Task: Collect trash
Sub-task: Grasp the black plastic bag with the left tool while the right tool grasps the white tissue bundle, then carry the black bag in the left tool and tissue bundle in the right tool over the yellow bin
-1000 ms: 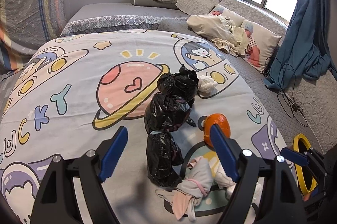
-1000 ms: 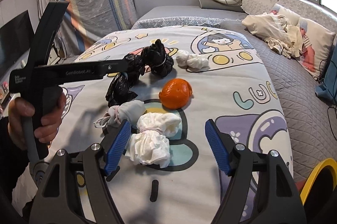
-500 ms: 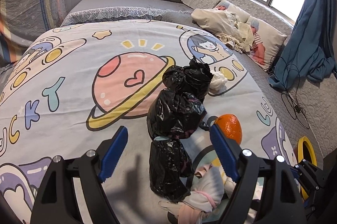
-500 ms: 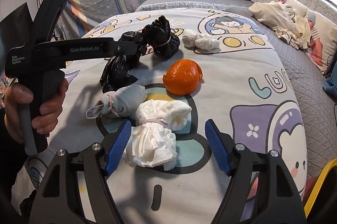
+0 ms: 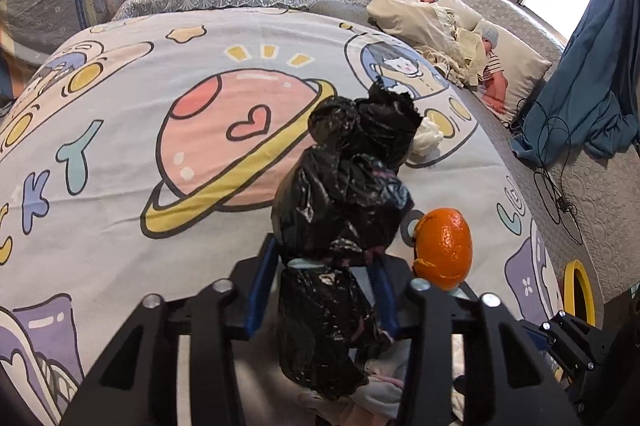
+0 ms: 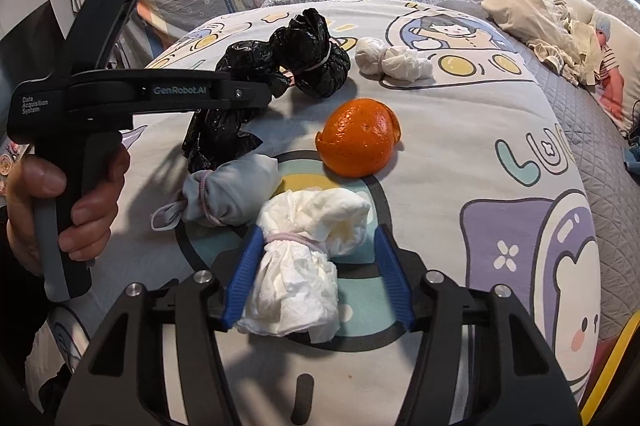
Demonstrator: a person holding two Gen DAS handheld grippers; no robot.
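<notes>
Both grippers are in the middle of pickups on the cartoon-printed bedspread (image 6: 460, 129), with all the trash clustered toward its near edge. The left gripper (image 5: 320, 290) has its blue jaws pinched in on the waist of the crinkled black plastic trash bundle (image 5: 340, 209), at the tied neck between its two lobes. The right gripper (image 6: 316, 274) straddles the white tissue bundle tied with a pink band (image 6: 304, 258); its jaws stand apart, the left pad touching the tissue, the right one clear of it.

Next, I judge, the right jaws need to finish closing at the band, then both bundles lift away toward a bin. Only a yellow rim (image 5: 576, 286) shows past the bed's right edge.

The peeled orange rind (image 6: 360, 137), the grey cloth bundle (image 6: 232, 193), a second black bundle (image 6: 312, 53) and a far white wad (image 6: 392, 61) wait untouched.

A second ago both jaws were wide open, the left one hanging short of the black bundle; since then it has dropped and clamped, while the right has narrowed.
</notes>
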